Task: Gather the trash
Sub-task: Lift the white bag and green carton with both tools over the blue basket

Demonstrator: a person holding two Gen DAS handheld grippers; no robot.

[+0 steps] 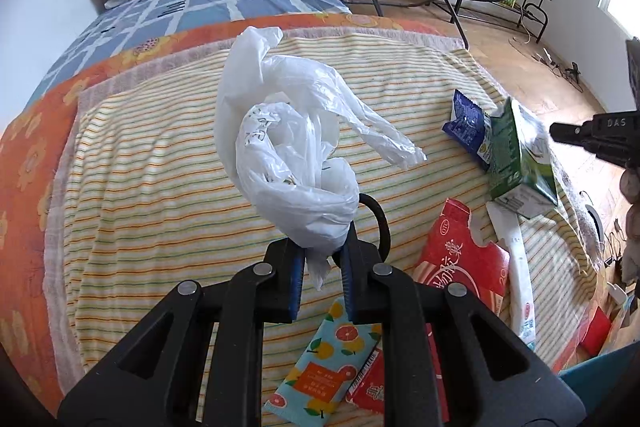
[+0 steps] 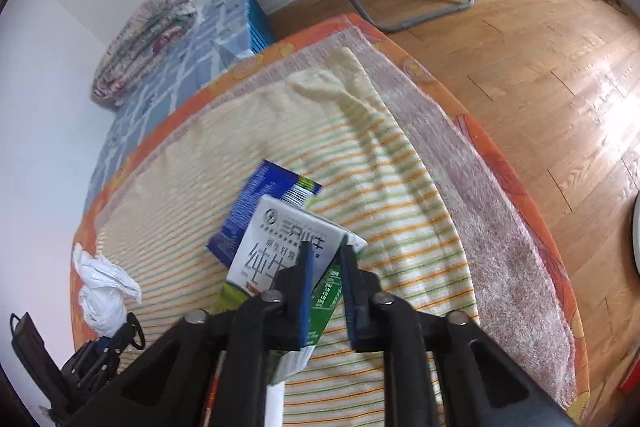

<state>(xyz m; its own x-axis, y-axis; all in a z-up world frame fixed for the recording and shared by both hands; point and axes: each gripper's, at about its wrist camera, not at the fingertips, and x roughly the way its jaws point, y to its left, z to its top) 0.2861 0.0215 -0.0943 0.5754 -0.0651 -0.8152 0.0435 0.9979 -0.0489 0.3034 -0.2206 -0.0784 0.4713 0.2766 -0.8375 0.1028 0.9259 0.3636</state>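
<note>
Striped bedcover | L tool clamps plastic bag | R tool maybe gripping milk carton, contact blurred

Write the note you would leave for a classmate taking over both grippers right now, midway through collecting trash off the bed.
Left gripper: shut on the white plastic bag, held up above the striped blanket.
Right gripper: jaws around the corner of the green milk carton, not fully closed; whether it grips firmly is unclear.
Still on the blanket: blue wrapper under the carton's far end, red box, orange-print packet, white packet.
Done: bag picked up; nothing visibly inside it yet.
Left: open the bag, put in the carton, then the remaining pieces.
</note>
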